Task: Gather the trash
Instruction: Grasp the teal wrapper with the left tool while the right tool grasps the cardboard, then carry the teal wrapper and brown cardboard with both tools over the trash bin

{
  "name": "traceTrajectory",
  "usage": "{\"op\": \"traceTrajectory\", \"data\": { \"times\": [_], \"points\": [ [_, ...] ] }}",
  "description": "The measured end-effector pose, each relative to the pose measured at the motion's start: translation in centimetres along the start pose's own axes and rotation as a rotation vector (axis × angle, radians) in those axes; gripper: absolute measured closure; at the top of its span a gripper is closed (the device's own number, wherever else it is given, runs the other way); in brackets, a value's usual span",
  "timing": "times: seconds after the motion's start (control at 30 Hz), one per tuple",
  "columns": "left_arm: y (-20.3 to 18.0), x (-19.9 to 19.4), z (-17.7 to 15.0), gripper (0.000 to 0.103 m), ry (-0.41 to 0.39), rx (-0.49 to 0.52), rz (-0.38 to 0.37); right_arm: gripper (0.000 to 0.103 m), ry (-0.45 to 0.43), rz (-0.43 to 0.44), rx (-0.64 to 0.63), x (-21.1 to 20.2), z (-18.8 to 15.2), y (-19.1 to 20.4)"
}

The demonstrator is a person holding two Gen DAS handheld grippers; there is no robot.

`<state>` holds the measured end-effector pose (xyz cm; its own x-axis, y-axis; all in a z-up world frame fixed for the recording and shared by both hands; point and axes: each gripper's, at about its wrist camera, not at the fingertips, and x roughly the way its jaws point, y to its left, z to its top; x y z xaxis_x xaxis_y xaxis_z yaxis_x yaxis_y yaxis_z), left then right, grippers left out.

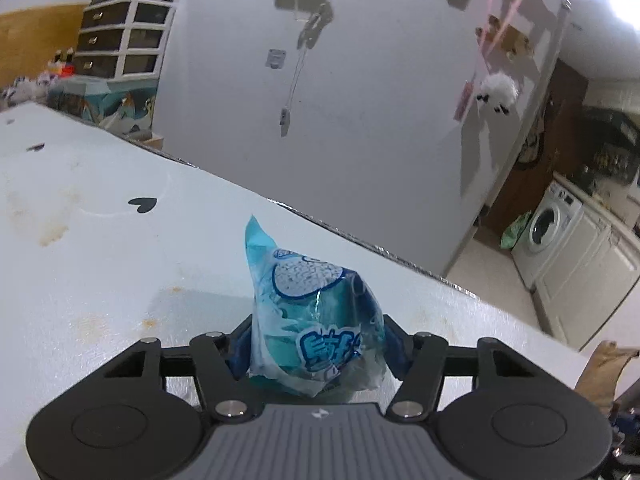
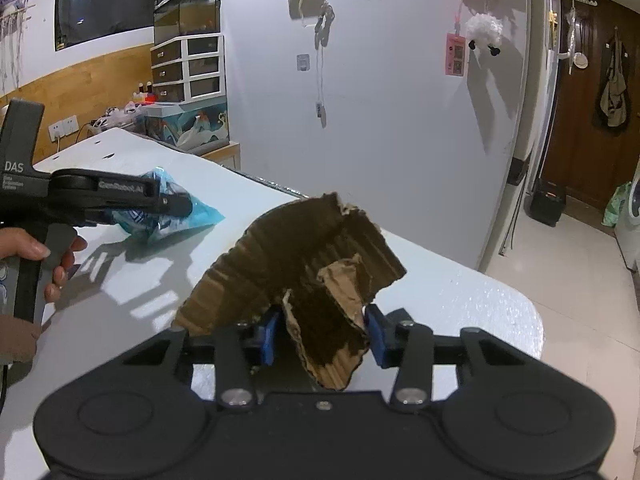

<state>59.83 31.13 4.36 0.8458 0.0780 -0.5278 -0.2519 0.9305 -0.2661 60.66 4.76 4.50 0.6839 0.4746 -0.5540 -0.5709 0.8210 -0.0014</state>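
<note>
Grippers (image 1: 316,344) (image 2: 320,336) clamp blue wrapper (image 1: 312,304) and torn cardboard (image 2: 304,256).

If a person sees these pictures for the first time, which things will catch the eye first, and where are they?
The crumpled blue plastic wrapper stands out, pinched in the left gripper above the white table. Next comes the torn brown cardboard piece, clamped in the right gripper near the table's edge. Behind, a fluffy white toy sheep hangs on the white wall.

Lighting: indoor, cool, moderately dim. Source: lamp (image 1: 628,2) upper right, blown out with glare. Shadows: hard, cast leftward across white table (image 2: 460,296). Fisheye bending at edges; dark corner vignetting. Far kitchen (image 1: 592,184) soft, possibly motion-blurred.
</note>
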Motion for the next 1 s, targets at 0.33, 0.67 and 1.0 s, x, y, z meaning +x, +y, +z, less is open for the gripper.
{"op": "traceTrajectory", "data": {
  "times": [0.33, 0.67, 1.0],
  "points": [
    [-2.0, -3.8, -2.7, 0.049, -0.021, 0.068, -0.001, 0.062, 0.007, -0.025, 0.029, -2.5, -1.5, 0.7],
    [-4.9, -10.4, -4.6, 0.049, -0.060, 0.104, -0.027, 0.063, -0.032, -0.086, 0.107, -6.9, -2.8, -0.5],
    [-8.9, -15.2, -6.5, 0.049, -0.099, 0.197, -0.049, 0.062, -0.085, -0.144, 0.142, -12.2, -3.9, -1.6]
  ]
}}
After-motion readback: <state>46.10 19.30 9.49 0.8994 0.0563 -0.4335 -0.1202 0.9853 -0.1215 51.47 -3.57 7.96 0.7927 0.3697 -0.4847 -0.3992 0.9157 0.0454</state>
